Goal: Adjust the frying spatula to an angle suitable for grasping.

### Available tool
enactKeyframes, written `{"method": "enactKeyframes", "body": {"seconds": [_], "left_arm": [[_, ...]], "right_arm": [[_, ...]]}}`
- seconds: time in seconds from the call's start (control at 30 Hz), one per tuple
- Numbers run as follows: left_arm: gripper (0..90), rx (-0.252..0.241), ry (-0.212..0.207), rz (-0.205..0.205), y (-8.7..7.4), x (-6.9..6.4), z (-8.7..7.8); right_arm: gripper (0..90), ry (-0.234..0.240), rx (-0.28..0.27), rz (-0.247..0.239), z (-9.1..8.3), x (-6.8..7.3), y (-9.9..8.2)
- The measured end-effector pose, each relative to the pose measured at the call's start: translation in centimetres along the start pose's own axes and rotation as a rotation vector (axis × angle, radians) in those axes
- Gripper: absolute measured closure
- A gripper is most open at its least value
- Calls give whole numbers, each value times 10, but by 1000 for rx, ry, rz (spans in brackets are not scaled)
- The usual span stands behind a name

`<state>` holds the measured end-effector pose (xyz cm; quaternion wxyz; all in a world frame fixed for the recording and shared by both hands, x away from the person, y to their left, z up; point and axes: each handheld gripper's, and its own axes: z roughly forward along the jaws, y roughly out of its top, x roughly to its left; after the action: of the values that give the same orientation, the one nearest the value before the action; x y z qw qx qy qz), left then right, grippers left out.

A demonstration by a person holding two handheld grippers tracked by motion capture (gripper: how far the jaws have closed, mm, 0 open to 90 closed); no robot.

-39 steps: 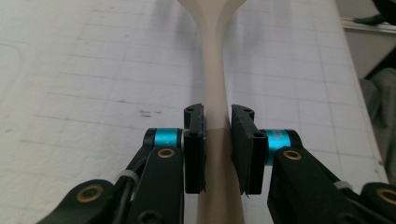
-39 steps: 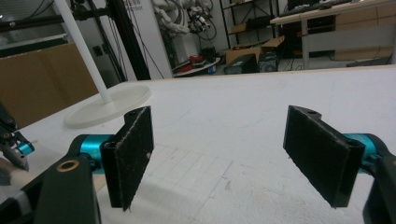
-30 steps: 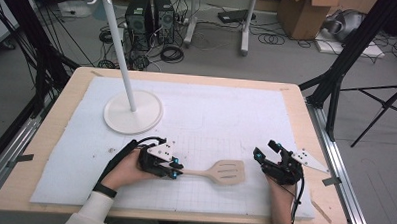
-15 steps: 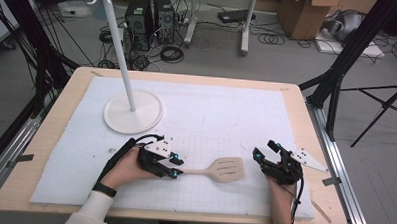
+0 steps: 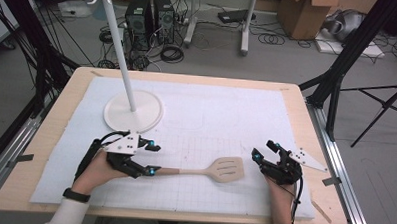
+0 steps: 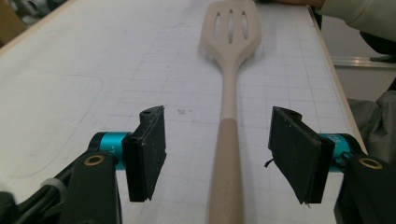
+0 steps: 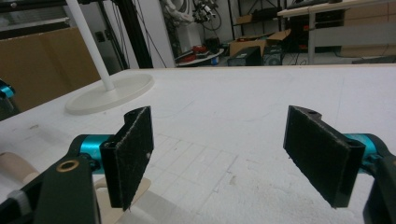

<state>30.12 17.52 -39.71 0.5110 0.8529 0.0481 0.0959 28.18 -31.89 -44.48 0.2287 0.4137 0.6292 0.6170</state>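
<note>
While the slotted spatula [image 5: 212, 169] lies flat on the white mat [image 5: 226, 113], we see our left gripper [image 5: 152, 159] at its handle end with the jaws spread; they have just been opening, and the handle sits between the pads untouched. Our right gripper [image 5: 262, 150] rests just beside the spatula blade, its jaws also spread with nothing between. Farther back stands the white stand [image 5: 133, 111].

Grey floor [image 5: 228, 58] strewn with cables [image 5: 171, 53], cardboard boxes [image 5: 302, 13].
</note>
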Motion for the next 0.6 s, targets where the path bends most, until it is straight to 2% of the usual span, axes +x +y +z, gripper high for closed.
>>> {"method": "enactKeyframes", "body": {"seconds": [0.13,0.37,0.47,0.6], "left_arm": [[341,-57,48,-32,-16,-3,-17],[313,-91,124,-83,-44,-4,-38],[275,-130,152,-128,-55,-3,-47],[240,-185,188,-159,-65,-4,-58]], "right_arm": [[231,7,5,-4,1,0,1],[224,23,21,3,1,0,2],[216,38,38,-18,3,0,3],[211,68,48,-43,3,3,7]]}}
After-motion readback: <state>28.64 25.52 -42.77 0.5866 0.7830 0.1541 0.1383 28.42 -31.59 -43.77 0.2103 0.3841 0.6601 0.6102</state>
